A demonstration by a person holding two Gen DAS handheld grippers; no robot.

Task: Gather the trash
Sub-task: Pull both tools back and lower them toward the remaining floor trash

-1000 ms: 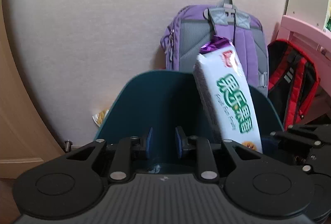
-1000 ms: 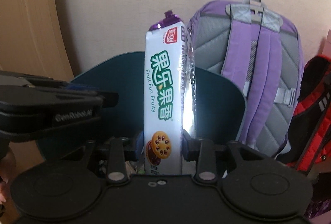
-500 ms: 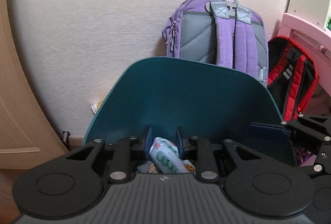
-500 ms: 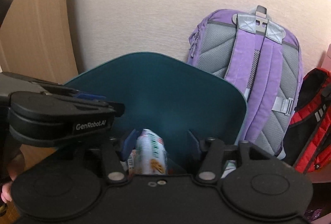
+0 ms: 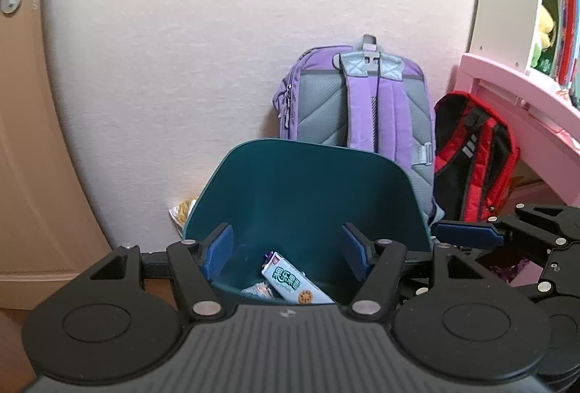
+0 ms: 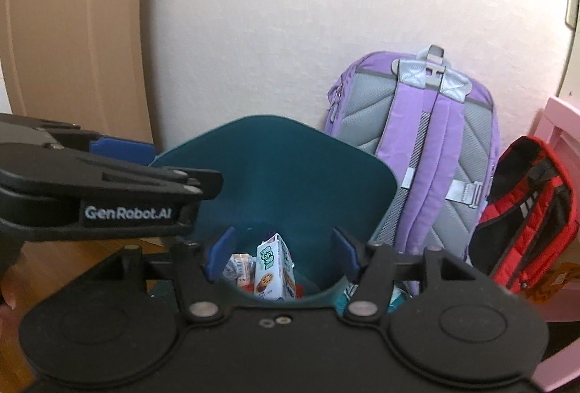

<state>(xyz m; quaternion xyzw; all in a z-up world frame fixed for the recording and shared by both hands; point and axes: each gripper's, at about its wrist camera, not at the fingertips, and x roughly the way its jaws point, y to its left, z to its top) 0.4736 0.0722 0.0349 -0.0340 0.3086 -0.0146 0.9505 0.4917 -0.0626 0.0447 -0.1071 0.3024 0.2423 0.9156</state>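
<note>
The teal trash bin (image 5: 308, 182) stands on the floor against the wall, its mouth toward me. A white cookie wrapper with green lettering (image 5: 295, 280) lies loose inside it among other small wrappers (image 6: 241, 266). My left gripper (image 5: 286, 244) hovers above the bin's near rim, its jaws opening with nothing held between them. My right gripper (image 6: 281, 249) is beside it over the same bin (image 6: 275, 168), jaws also opening and clear of the cookie wrapper (image 6: 272, 269) below. The left gripper's fingers (image 6: 123, 146) show at the left of the right wrist view.
A purple backpack (image 5: 359, 103) leans on the wall behind the bin, and a red backpack (image 5: 471, 157) sits beside it under a pink desk (image 5: 514, 85). A wooden door (image 5: 21, 103) is at the left. A small wrapper (image 5: 181, 211) lies on the floor behind the bin.
The cookie wrapper, held upright in my right gripper a second ago, has dropped into the bin. Both grippers have opened wider and drawn back and up from the bin.
</note>
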